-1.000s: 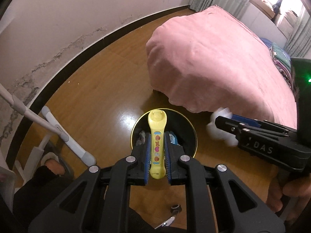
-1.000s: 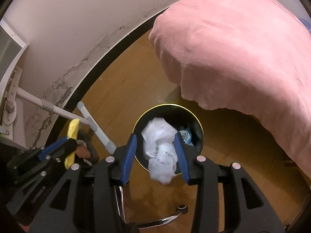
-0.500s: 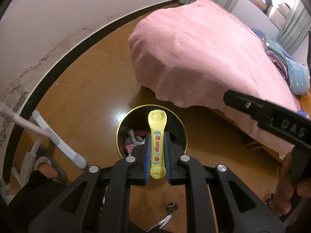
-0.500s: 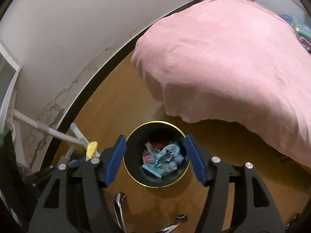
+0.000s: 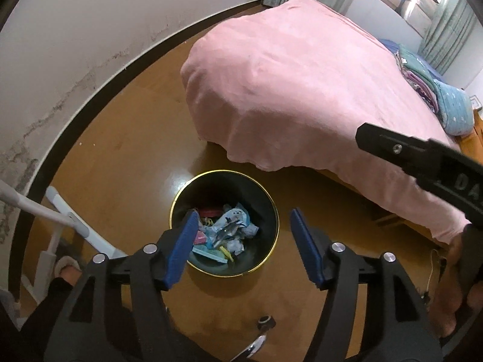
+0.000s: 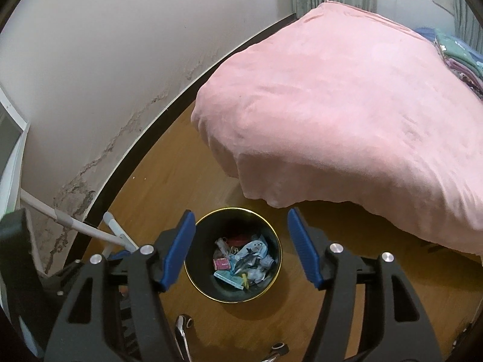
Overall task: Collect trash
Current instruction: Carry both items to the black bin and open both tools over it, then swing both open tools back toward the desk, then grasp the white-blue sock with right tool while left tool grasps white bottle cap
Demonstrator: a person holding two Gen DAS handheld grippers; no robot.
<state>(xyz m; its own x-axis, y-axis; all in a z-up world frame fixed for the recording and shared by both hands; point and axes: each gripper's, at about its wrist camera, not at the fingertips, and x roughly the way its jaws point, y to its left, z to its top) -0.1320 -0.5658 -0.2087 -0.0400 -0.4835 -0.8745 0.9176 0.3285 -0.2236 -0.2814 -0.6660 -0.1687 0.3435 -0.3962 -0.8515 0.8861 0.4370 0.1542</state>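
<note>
A black round bin with a gold rim (image 5: 271,208) stands on the wooden floor by the bed and holds several wrappers and crumpled papers (image 5: 232,229). A small yellow piece (image 5: 225,252) lies among them near the front. My left gripper (image 5: 244,214) hangs above the bin, its jaws opening, with nothing between the blue pads. My right gripper (image 6: 241,211) is also above the bin (image 6: 279,247), open and empty. One of the right gripper's fingers (image 5: 392,147) crosses the right side of the left wrist view.
A bed under a pink cover (image 5: 302,90) rises just behind the bin, with folded bedding (image 5: 446,105) at its far end. White frame legs (image 5: 81,226) and a slippered foot (image 5: 65,265) are at the left. A chair castor (image 5: 267,322) sits near the front.
The left gripper has opened and the yellow clip it held is gone from its pads. The right gripper let the white tissue wad fall, spread wider and rose. Both views slid toward the bed.
</note>
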